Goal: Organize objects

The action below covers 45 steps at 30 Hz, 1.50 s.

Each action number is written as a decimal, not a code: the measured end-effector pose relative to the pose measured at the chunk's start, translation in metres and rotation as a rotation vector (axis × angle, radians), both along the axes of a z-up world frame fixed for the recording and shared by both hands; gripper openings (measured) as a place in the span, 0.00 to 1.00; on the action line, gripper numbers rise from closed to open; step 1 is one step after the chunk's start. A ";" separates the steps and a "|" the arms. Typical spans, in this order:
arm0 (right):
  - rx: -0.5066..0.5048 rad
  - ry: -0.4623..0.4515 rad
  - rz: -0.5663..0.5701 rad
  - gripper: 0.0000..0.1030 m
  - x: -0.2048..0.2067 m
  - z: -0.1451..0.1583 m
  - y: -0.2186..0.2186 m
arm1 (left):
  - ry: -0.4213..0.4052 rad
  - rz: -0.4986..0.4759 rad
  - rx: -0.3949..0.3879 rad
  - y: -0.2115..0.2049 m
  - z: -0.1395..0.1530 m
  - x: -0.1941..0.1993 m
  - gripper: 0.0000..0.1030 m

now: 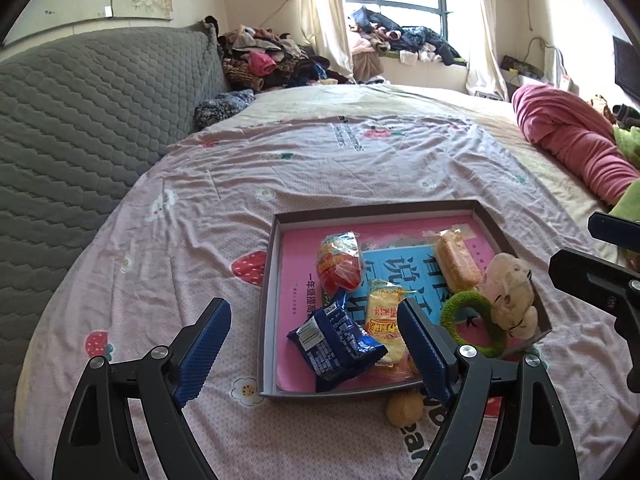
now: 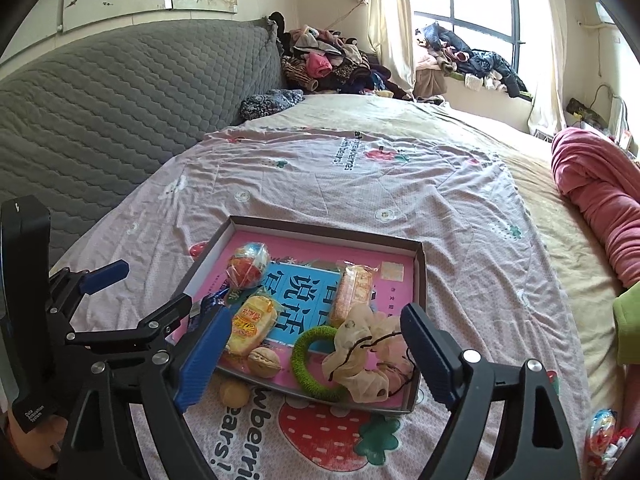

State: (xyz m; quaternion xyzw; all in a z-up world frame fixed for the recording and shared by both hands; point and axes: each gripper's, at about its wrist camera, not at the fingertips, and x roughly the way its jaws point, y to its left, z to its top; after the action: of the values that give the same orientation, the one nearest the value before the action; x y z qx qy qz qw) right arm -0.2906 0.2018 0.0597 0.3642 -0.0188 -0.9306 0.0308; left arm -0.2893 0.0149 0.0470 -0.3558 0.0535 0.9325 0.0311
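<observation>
Both grippers hang over the bed [image 1: 360,168], jaws apart, nothing between them: left gripper [image 1: 316,344], right gripper [image 2: 316,354]. The shallow box [image 2: 320,229] sits near the bed's front edge with snack packs, a green ring [image 2: 316,364] and a cream scrunchie [image 2: 362,360] inside. One walnut [image 2: 234,394] lies just outside the box's front edge.

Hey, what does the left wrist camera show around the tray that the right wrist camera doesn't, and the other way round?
Only the left wrist view shows the whole blue snack packet; the right view mostly hides it behind a claw finger. Only the right wrist view shows the walnut in the tray and a red and blue wrapped snack lying apart on the bedsheet. Both show the tray, green hair tie, cream scrunchie and a walnut just outside it.
</observation>
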 end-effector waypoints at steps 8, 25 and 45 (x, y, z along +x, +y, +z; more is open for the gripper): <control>-0.008 0.029 -0.011 0.85 0.017 0.022 -0.002 | 0.011 0.006 0.002 -0.002 0.017 0.018 0.84; -0.022 0.037 -0.033 0.99 0.054 0.047 -0.005 | 0.073 0.018 0.006 -0.009 0.065 0.055 0.84; 0.019 0.053 -0.030 0.99 0.115 0.070 -0.021 | 0.119 0.014 0.001 -0.010 0.095 0.124 0.84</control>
State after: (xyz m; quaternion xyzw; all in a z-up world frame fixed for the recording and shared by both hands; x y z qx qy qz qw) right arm -0.1761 0.1805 0.1298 0.3395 -0.0145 -0.9404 0.0139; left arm -0.1649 0.0046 0.1423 -0.3000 0.0522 0.9523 0.0217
